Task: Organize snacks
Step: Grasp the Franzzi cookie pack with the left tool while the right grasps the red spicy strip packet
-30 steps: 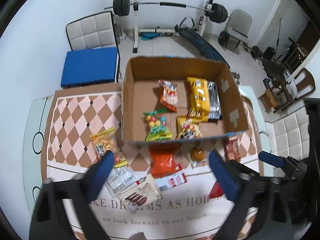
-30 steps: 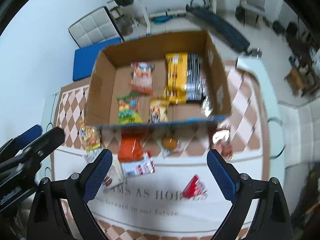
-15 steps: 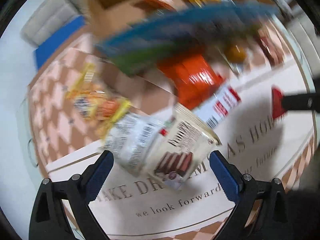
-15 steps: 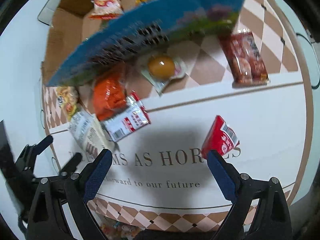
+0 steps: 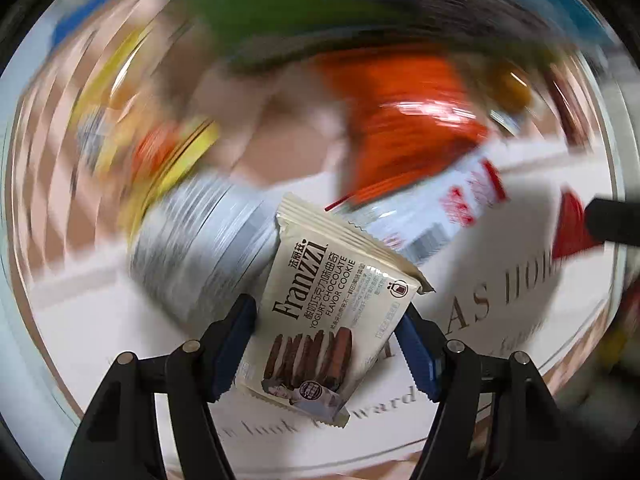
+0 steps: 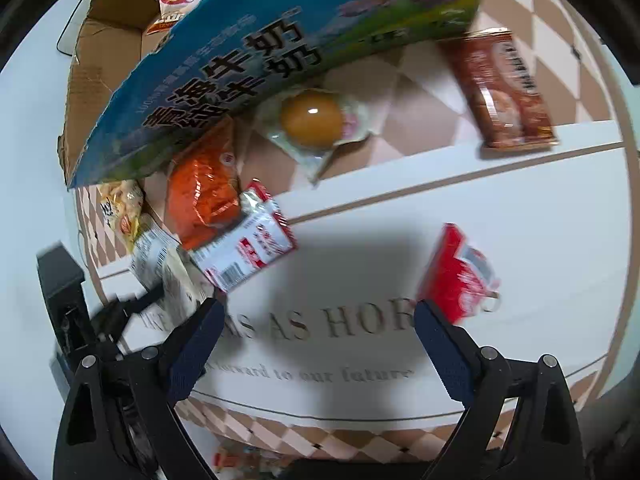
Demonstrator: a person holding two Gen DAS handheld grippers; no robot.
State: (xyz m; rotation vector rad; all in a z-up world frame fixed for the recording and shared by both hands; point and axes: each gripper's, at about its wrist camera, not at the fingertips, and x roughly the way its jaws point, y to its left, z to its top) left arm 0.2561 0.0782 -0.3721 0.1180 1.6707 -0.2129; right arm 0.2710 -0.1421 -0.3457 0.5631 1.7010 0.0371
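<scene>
A: What changed?
B: Left hand-held gripper (image 5: pixel 326 346) has dropped; jaws closing around the cookie pack (image 5: pixel 332 316), beside the orange bag (image 5: pixel 404 120).
A: Right hand-held gripper (image 6: pixel 316 344)?
B: Released, near the red packet (image 6: pixel 456 276). Boxing comes next.

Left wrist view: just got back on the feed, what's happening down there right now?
A person is sorting loose snack packets into the cardboard box with a handheld tool in each hand. The left tool is straddling the cream chocolate cookie packet on the tablecloth, its jaws closing, with the packet between them. The right tool is open over bare cloth, with the red packet just beside its right finger, not yet gripped. Other packets lie along the box front.
</scene>
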